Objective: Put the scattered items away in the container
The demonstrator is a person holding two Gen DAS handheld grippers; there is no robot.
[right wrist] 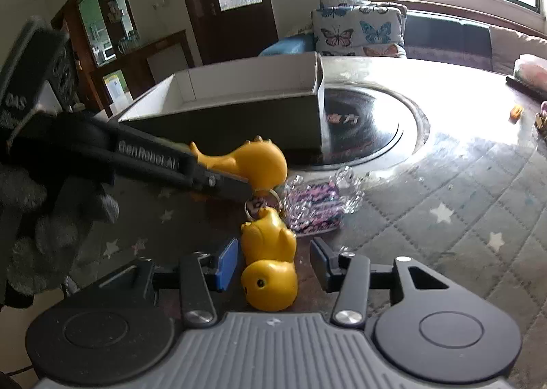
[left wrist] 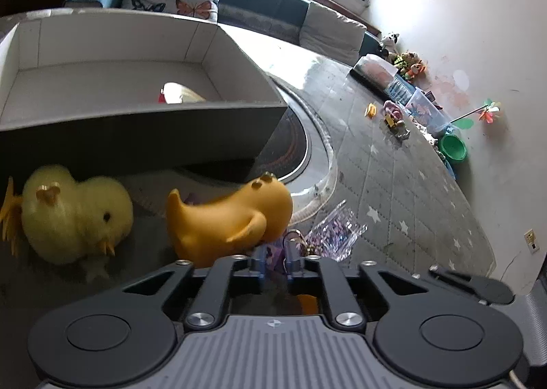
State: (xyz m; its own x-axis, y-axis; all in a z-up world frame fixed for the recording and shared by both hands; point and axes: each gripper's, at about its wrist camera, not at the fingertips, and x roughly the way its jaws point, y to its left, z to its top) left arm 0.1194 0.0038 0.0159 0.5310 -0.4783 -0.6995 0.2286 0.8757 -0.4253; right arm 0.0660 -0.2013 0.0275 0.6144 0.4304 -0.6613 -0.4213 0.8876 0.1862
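Note:
The container is an open white-lined cardboard box (left wrist: 143,47), also in the right wrist view (right wrist: 246,81), with a pale toy (left wrist: 181,93) inside. My left gripper (left wrist: 275,264) is shut on a keyring charm (left wrist: 273,252) under an orange rubber duck (left wrist: 225,218); it shows from the side in the right wrist view (right wrist: 251,195) beside that duck (right wrist: 259,159). My right gripper (right wrist: 273,262) is open around a smaller yellow duck (right wrist: 270,262) lying on the table. A fluffy yellow chick (left wrist: 71,214) lies left of the orange duck.
A clear plastic box of purple items (right wrist: 318,207) lies just past the ducks, also in the left wrist view (left wrist: 333,235). A round glass turntable (right wrist: 369,125) sits beside the box. More toys and a green bowl (left wrist: 453,147) sit at the table's far edge.

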